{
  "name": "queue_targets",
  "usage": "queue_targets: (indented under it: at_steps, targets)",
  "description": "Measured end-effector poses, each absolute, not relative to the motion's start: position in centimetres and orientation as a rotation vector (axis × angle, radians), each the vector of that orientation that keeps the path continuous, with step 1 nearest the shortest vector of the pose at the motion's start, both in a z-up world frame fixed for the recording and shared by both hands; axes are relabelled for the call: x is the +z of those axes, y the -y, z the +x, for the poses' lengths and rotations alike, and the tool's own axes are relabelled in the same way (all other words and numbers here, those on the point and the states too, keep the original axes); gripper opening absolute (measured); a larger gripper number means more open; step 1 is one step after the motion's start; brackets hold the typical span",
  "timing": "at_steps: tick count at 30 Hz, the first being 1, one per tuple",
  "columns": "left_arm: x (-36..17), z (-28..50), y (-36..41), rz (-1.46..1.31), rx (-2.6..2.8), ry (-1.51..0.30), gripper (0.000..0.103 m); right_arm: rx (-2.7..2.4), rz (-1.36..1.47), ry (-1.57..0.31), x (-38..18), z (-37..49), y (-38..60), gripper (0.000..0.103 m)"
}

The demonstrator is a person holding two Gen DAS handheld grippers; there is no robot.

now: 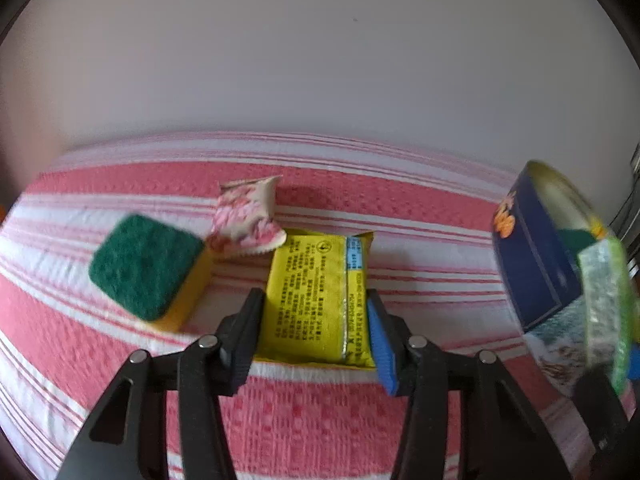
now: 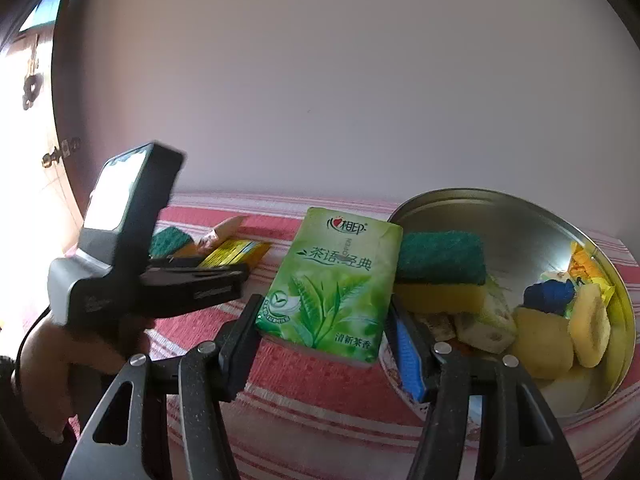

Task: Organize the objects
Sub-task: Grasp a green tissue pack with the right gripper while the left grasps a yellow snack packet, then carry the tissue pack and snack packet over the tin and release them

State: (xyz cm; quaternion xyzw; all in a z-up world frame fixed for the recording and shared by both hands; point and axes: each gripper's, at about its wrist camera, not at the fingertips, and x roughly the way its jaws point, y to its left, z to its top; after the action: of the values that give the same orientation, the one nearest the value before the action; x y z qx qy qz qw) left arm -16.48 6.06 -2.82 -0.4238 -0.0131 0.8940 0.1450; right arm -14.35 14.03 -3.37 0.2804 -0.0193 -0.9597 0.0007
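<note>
My left gripper [image 1: 316, 312] has its fingers on both sides of a yellow packet [image 1: 316, 296] that lies on the striped cloth; the fingers touch its edges. A green and yellow sponge [image 1: 148, 268] and a pink flowered packet [image 1: 248, 220] lie just left of it. My right gripper [image 2: 324, 320] is shut on a green tissue pack [image 2: 332, 280] and holds it up beside the round tin [image 2: 616, 280]. The tin holds a sponge [image 2: 440, 276] and several small packets. The tin also shows in the left wrist view [image 1: 536, 264], with the tissue pack [image 1: 604, 288] in front of it.
The red and white striped cloth [image 1: 320, 420] covers the surface, which ends at a pale wall behind. The left gripper's body and the hand holding it [image 2: 132, 264] fill the left of the right wrist view.
</note>
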Motion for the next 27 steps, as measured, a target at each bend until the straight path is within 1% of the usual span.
queue_targets:
  at_steps: [4,9,16,20,21,27]
  targets:
    - [-2.5,-15.0,-4.8,-1.199,2.588,0.171,0.049,-3.020,0.864,0.057,-3.3,-14.5,-14.0,0.062]
    - [-1.2,-12.4,-3.9,-1.070,2.656,0.260,0.049,-3.028,0.797,0.070,-2.5,-14.0,-13.6,0.062]
    - [0.4,-9.3,-2.8,-0.887,2.768,0.281,0.049,-3.054,0.689,-0.023,-2.5,-13.5,-13.4,0.062]
    - [1.6,-9.7,-3.2,-0.823,2.797,0.261,0.049,-3.077,0.631,-0.073,-2.2,-13.3,-13.3,0.062]
    - [1.1,-9.2,-2.5,-0.814,2.794,0.265,0.049,-3.086,0.619,-0.081,-2.1,-13.2,-13.4,0.062]
    - [2.2,-8.6,-5.0,-0.760,2.785,0.268,0.049,-3.154,0.538,-0.110,-0.9,-12.2,-14.3,0.062]
